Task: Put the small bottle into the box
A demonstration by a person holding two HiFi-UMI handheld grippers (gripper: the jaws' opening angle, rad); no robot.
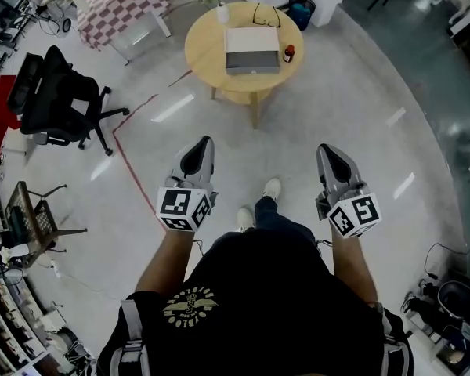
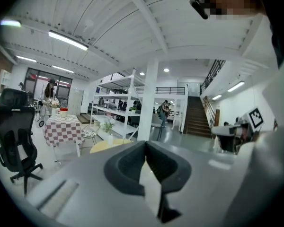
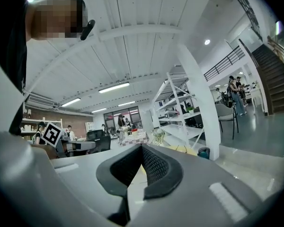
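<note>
Well, small bottle [image 1: 288, 53] tiny beside box [image 1: 251, 50]; L gripper [image 1: 206, 140], R gripper [image 1: 323, 148] fingers [image 2: 128, 164] together.

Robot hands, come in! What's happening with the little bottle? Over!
Left gripper and right gripper both shut, empty. Small bottle on round table, beside the box. Floor between, nothing blocking.

A flat grey-and-white rectangular box [image 1: 251, 51] lies at the centre of the round pale wooden tabletop [image 1: 206, 53], a small dark red-capped bottle [image 1: 288, 53] just beside it near the right edge, with the left hand-held gripper [image 1: 204, 142] and right hand-held gripper [image 1: 323, 149] over the grey floor [image 1: 360, 108], well apart from both.
</note>
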